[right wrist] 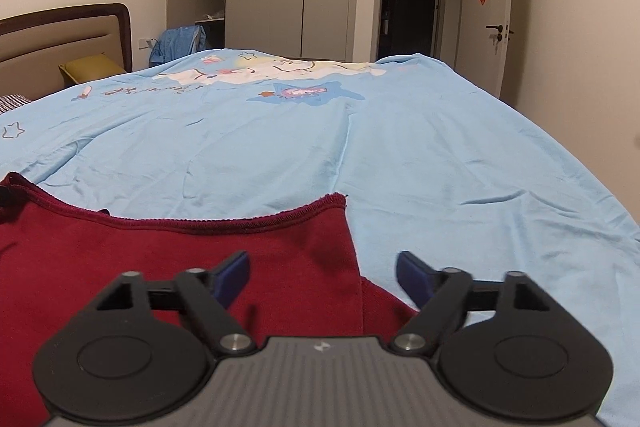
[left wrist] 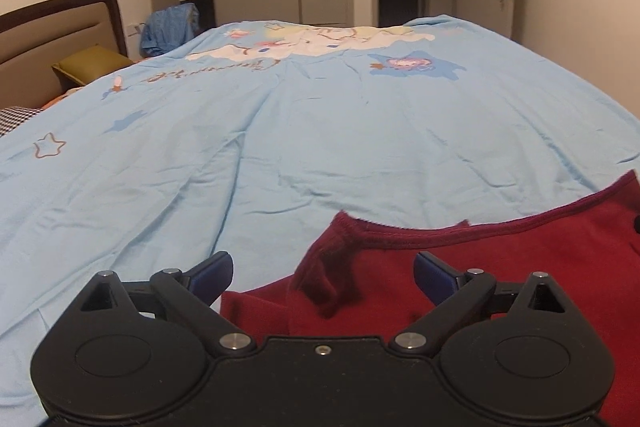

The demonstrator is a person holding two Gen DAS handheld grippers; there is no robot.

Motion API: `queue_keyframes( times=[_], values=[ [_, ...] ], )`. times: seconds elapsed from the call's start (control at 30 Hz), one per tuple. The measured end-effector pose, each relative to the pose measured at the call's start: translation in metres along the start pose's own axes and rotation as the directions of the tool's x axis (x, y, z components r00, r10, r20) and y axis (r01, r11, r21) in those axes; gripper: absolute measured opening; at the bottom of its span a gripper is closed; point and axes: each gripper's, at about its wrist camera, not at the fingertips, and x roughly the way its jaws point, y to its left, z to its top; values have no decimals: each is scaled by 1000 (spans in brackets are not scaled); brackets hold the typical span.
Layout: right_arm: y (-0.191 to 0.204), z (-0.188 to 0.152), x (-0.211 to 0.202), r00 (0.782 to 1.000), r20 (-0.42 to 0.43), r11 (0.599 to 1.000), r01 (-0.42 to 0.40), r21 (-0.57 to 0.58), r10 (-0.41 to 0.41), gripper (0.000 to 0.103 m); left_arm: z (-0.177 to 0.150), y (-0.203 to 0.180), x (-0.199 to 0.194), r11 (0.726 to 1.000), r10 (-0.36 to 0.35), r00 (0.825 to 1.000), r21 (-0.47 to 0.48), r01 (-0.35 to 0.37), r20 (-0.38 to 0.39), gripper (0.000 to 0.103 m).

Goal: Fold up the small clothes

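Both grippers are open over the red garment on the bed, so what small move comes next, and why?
Probably lower both and close on the fabric. The left gripper and right gripper are open and hold nothing. Each is over one side edge of the red garment lying on the blue sheet, so nothing can fold until it is gripped.
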Motion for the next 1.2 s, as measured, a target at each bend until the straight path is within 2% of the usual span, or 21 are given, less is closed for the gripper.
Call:
queue_keyframes(
  times=[0.07, 0.13, 0.2, 0.27, 0.37, 0.63, 0.7, 0.8, 1.07, 1.2],
  values=[
    [1, -2, 4, 1000, 0, 1000, 29, 2, -29, 98, -4, 5, 8, 997, 63, 998, -40, -63, 3, 97],
    [-1, -6, 8, 997, 6, 997, 81, 14, -81, 99, -6, 14, 15, 988, 120, 993, -95, -120, -7, 96],
    [-5, -9, 13, 991, 8, 991, 133, 34, -133, 99, -8, 25, 16, 978, 144, 990, -150, -142, 4, 97],
    [-10, -12, 20, 984, -6, 982, 178, 66, -178, 99, -9, 32, 16, 975, 130, 991, -183, -125, 18, 97],
    [-19, -17, 29, 980, -23, 973, 198, 118, -197, 101, -10, 35, 19, 977, 121, 992, -177, -116, 18, 97],
    [-18, -24, 40, 980, -54, 975, 196, 109, -191, 103, 0, 57, 44, 983, 51, 998, -175, -56, -32, 102],
    [-19, -24, 40, 981, -60, 975, 191, 116, -185, 103, -2, 60, 52, 982, 42, 997, -182, -53, -64, 102],
    [-19, -24, 42, 981, -67, 975, 189, 116, -182, 103, -6, 59, 55, 984, 39, 997, -171, -50, -63, 103],
    [-22, -24, 44, 984, -82, 977, 170, 132, -160, 103, 2, 55, 21, 988, 57, 998, -147, -58, -12, 102],
    [-23, -16, 26, 988, -38, 978, 153, 139, -150, 103, 2, 51, -15, 989, 54, 998, -137, -49, 33, 102]
  ],
)
